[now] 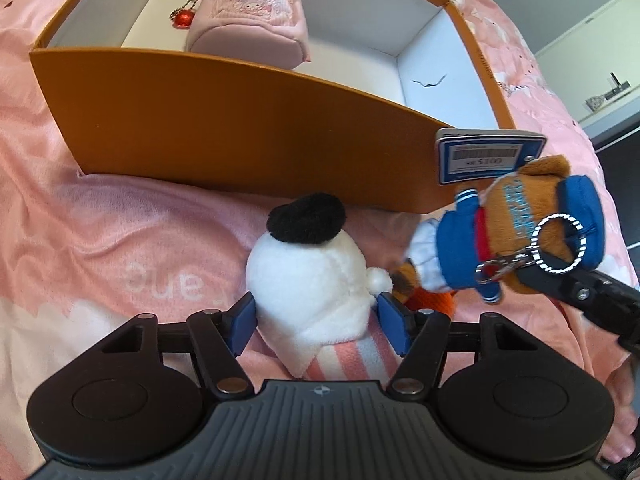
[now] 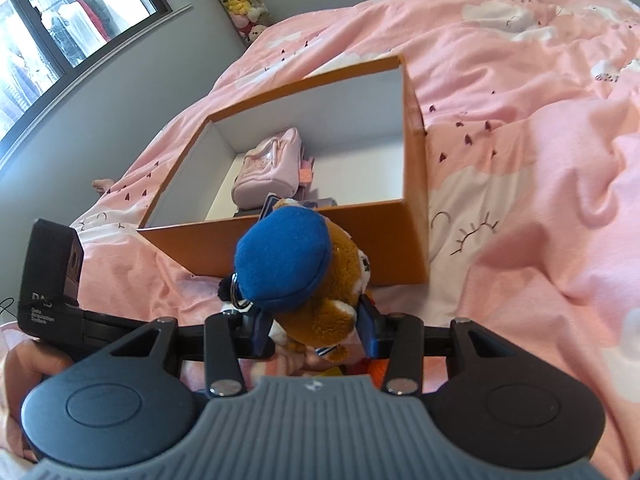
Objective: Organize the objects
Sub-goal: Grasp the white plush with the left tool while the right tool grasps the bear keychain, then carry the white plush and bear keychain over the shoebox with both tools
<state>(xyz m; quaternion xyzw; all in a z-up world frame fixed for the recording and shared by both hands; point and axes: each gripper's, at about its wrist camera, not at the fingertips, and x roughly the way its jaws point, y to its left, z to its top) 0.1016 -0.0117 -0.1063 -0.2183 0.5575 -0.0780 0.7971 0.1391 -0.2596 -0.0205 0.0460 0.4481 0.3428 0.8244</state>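
Note:
A white plush toy with a black hat lies on the pink bedding, in front of the orange box. My left gripper is around its body, and both blue pads touch its sides. My right gripper is shut on a brown plush toy in a blue cap and jacket, held over the bed by the box's near wall. That toy carries a key ring and a blue-and-white tag. Inside the box lies a pink pouch.
Rumpled pink bedding surrounds the box. An orange item lies under the brown toy. The left gripper's body and a hand sit at the left. A window and a column of plush toys are beyond the bed.

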